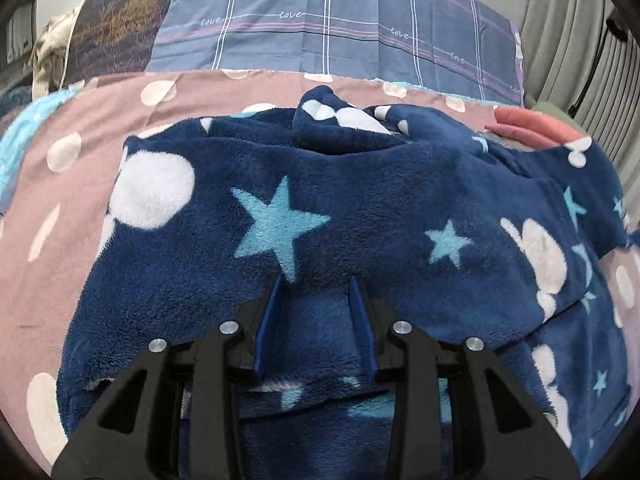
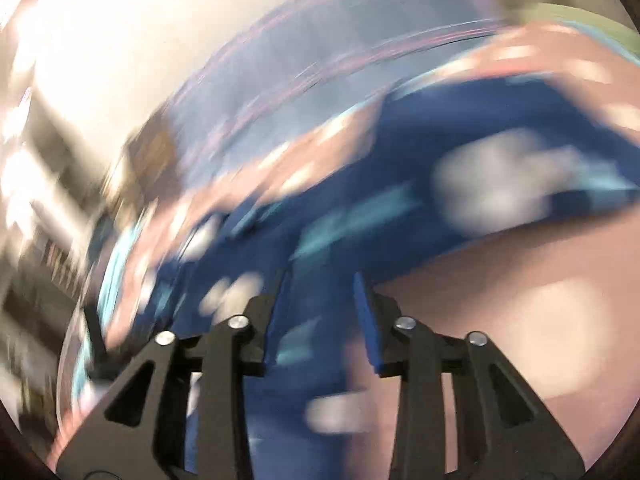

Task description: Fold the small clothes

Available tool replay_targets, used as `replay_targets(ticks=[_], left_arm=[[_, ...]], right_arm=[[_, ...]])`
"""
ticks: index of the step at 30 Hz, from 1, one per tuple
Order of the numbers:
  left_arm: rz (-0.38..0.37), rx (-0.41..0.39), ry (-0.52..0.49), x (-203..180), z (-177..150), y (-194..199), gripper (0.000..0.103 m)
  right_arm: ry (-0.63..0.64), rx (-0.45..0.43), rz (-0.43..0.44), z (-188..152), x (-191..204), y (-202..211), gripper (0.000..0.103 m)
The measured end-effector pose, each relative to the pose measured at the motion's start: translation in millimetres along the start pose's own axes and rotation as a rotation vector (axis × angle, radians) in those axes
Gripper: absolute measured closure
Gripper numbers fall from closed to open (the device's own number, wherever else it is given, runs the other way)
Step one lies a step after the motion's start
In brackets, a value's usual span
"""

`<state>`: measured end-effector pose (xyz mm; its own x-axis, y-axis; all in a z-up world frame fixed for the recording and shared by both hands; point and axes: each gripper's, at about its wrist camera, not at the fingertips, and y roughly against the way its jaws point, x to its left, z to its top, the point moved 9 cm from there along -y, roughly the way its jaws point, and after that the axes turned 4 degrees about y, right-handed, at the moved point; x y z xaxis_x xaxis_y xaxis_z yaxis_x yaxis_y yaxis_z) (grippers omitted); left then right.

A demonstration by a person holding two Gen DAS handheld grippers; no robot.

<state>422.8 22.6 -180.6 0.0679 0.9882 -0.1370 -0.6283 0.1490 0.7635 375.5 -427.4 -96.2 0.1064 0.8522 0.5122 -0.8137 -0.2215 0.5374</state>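
Fleece pyjama garment (image 1: pixel 360 200) lies spread on the polka-dot sheet (image 1: pixel 80 184). Left gripper (image 1: pixel 316 284) hovers part-open, empty, over its six-o'clock edge; right gripper (image 2: pixel 320 276) likewise, view blurred. Pinch one layer only, lift evenly.

A bed fills the view, spread with a dusty-pink sheet (image 1: pixel 92 120) dotted white; behind it lies a blue plaid cover (image 1: pixel 320 20) printed with "love"; pale pleated curtains (image 1: pixel 568 28) hang at the right; a cream knitted bundle (image 1: pixel 50 52) sits far left.
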Motion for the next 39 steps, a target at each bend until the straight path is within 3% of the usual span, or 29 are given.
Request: replay_targets(ticks=[2,5,8,12,13,14,15,16,18,22,25,28,32,34,37,39], left_arm=[[0.024,-0.004,-0.02,-2.0,0.1,-0.6,0.066],[0.022,-0.003,-0.017,-1.4,1.3,-1.9,0.066],[0.023,-0.005,-0.017,-1.0,2.5,-2.4,0.066],[0.041,-0.007,-0.031,-2.5,2.8,-2.2,0.065],[0.04,-0.007,-0.03,-3.2,3.1,-2.9,0.065],[0.036,-0.007,-0.027,-2.9,3.0,-2.8,0.065],[0.033,-0.008,-0.024,-2.9,3.0,-2.8,0.065],[0.031,-0.008,-0.022,-2.6,3.1,-2.8,0.065],[0.03,-0.008,-0.02,-2.0,2.4,-2.1,0.065],[0.024,-0.008,-0.015,-1.5,2.5,-1.8,0.065],[0.016,-0.009,-0.009,-2.1,2.4,-1.3,0.065],[0.009,-0.011,-0.003,-1.9,2.6,-0.9,0.065],[-0.005,-0.013,0.006,-0.7,3.3,-0.6,0.064],[-0.016,-0.014,0.013,0.5,3.8,-0.3,0.064],[-0.037,-0.015,0.029,2.0,4.3,0.1,0.064],[-0.06,-0.016,0.047,3.6,4.8,0.5,0.063]], right_arm=[[-0.206,-0.066,-0.112,23.5,-83.5,31.8,0.058],[-0.46,-0.09,-0.17,27.4,-165.9,52.9,0.052],[-0.55,-0.077,-0.106,28.8,-190.5,45.5,0.047],[-0.492,-0.085,-0.119,43.6,-189.4,26.1,0.04],[-0.477,-0.084,-0.159,44.8,-191.1,21.0,0.043],[-0.473,-0.084,-0.176,48.0,-193.0,19.1,0.056],[-0.484,-0.076,-0.187,46.3,-194.2,14.8,0.086],[-0.51,-0.076,-0.171,44.7,-195.0,13.4,0.095],[-0.545,-0.148,-0.111,51.7,-187.7,22.4,0.095],[-0.359,-0.229,-0.009,77.7,-116.7,45.9,0.095],[-0.17,-0.244,0.105,88.1,-28.2,56.7,0.095],[0.01,-0.22,0.245,75.9,71.9,53.2,0.095],[0.153,-0.098,0.458,15.2,194.5,15.5,0.095],[0.186,-0.02,0.502,-19.8,229.8,-11.3,0.095],[0.223,0.121,0.494,-75.1,257.2,-59.9,0.095],[0.277,0.196,0.432,-111.9,261.5,-87.5,0.094]])
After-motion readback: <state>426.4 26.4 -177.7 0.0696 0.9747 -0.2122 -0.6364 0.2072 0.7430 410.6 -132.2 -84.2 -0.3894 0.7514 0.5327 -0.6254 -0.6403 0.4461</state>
